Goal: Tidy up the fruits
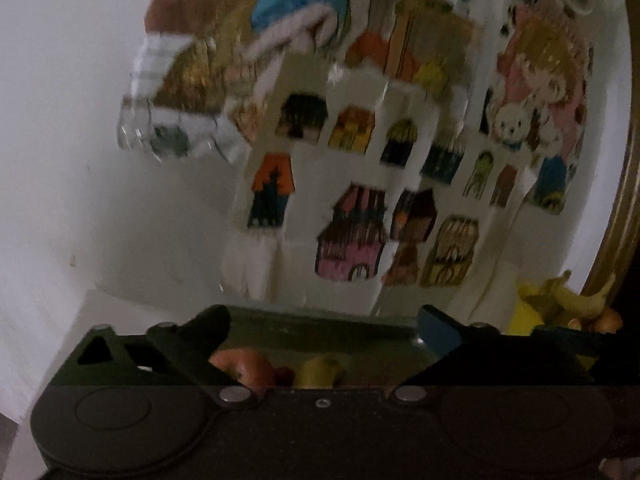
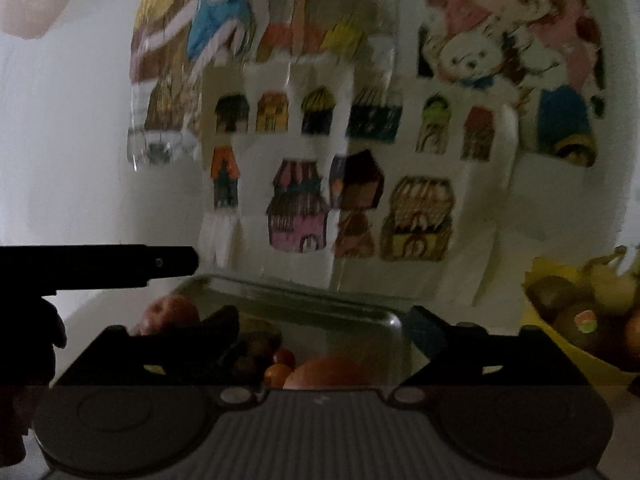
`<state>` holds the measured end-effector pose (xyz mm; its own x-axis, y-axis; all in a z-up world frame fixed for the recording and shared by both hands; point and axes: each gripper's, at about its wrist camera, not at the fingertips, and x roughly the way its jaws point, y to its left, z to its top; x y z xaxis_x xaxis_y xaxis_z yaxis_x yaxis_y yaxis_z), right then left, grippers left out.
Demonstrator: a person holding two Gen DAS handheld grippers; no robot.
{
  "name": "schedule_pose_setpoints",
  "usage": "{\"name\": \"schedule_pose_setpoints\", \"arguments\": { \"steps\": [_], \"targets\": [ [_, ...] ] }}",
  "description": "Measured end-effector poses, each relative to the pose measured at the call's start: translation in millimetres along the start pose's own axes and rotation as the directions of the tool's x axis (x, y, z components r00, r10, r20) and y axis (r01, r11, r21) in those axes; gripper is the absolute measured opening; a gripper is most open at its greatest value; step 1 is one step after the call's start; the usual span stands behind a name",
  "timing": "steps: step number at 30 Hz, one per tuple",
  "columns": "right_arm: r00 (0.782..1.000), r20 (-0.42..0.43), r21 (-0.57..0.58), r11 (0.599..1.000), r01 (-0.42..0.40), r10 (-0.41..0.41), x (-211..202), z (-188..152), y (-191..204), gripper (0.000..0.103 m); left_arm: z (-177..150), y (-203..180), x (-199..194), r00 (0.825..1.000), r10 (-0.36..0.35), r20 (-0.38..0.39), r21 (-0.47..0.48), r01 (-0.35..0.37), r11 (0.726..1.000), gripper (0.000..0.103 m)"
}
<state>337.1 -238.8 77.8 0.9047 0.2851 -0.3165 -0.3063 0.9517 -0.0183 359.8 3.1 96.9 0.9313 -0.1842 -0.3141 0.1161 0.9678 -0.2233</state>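
A grey metal tray (image 2: 394,322) holds a red apple (image 2: 168,312), dark fruit (image 2: 256,346), small red tomatoes (image 2: 280,364) and an orange fruit (image 2: 332,372). My right gripper (image 2: 326,326) hangs open over the tray, nothing between its fingers. In the left wrist view the tray (image 1: 320,322) shows an apple (image 1: 244,368) and a yellow-green fruit (image 1: 320,372). My left gripper (image 1: 324,324) is open and empty above them. A yellow bowl (image 2: 536,322) at the right holds bananas (image 2: 608,276), kiwis (image 2: 554,290) and other fruit; it also shows in the left wrist view (image 1: 524,316).
A white wall (image 2: 72,140) with taped children's drawings (image 2: 304,168) stands close behind the tray. The left gripper's dark body (image 2: 100,264) reaches in from the left edge of the right wrist view. A gold-edged frame (image 1: 624,208) borders the right side.
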Motion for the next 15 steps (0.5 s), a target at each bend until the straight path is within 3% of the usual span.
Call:
{"name": "schedule_pose_setpoints", "arguments": {
  "steps": [15],
  "targets": [
    [0.991,0.131,-0.002,0.999,-0.032,0.032,-95.5,-9.4,26.1,0.103,-0.9,2.2,-96.8,0.995,0.041,0.089,0.051,-0.045,0.998,0.102]
  ]
}}
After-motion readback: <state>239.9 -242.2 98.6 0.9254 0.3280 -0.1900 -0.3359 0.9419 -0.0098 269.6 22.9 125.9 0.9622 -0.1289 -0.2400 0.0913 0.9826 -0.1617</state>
